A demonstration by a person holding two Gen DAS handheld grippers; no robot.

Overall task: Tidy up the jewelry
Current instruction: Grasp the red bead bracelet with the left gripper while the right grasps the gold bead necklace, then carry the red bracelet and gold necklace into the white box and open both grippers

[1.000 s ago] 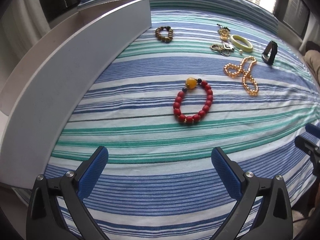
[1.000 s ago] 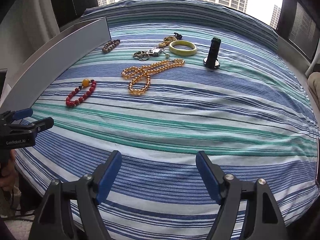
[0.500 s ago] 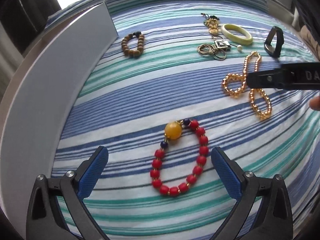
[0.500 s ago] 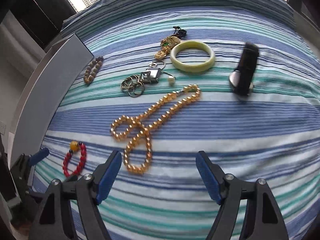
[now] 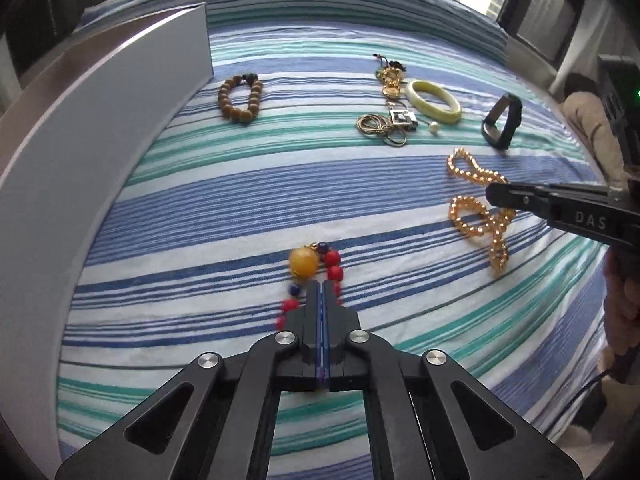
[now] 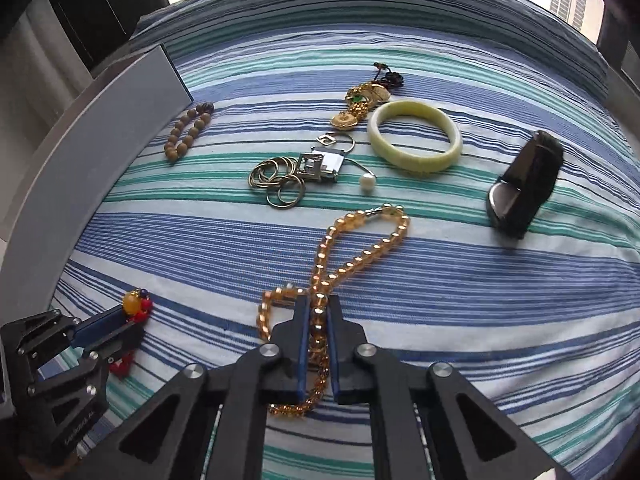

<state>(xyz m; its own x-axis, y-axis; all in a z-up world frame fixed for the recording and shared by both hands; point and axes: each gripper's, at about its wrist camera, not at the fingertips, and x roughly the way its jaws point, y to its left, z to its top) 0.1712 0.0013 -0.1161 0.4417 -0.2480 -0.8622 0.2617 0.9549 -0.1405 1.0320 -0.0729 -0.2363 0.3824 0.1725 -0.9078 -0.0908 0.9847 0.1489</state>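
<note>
My left gripper is shut on the red bead bracelet with a big amber bead, which lies on the striped cloth; it also shows in the right wrist view. My right gripper is shut on the amber bead necklace, whose loops lie on the cloth. In the left wrist view the right gripper reaches in from the right over that necklace.
A white box stands along the left. Farther back lie a brown wooden bead bracelet, gold rings and a silver buckle, a pearl pin, a gold pendant, a pale green bangle and a black watch.
Both grippers moved forward and down and closed: the left on the red bracelet, bunching it, the right on the amber necklace.
</note>
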